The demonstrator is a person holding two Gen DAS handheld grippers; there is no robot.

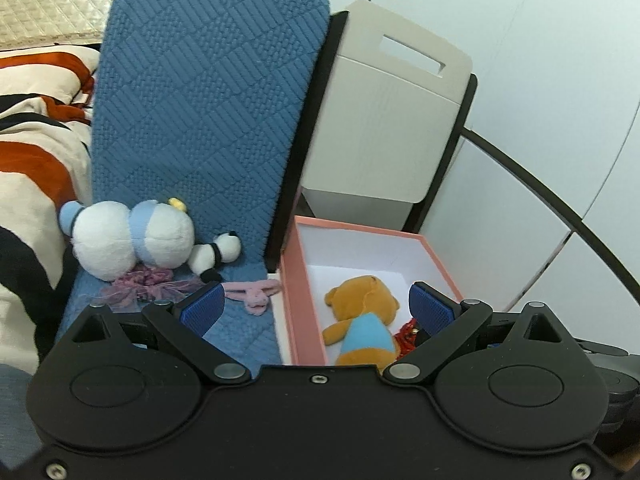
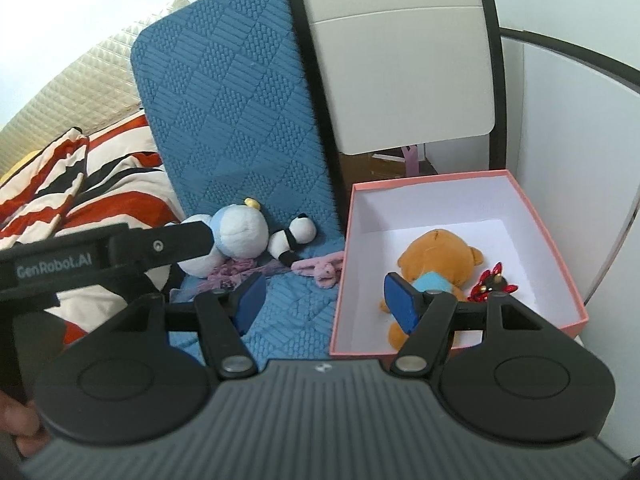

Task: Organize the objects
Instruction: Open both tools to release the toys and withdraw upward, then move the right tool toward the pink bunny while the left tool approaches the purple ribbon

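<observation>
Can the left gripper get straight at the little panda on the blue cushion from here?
Probably yes. The left gripper is open and empty, and the panda lies exposed on the blue cushion, beside the white-and-blue plush; nothing covers it.

Bear (image 2: 434,256) lies in box (image 2: 540,240); panda (image 2: 294,238) apparently on cushion (image 2: 288,312), left.

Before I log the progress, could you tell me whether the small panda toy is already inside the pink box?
No, the panda toy lies on the blue cushion, outside the pink box.
</observation>
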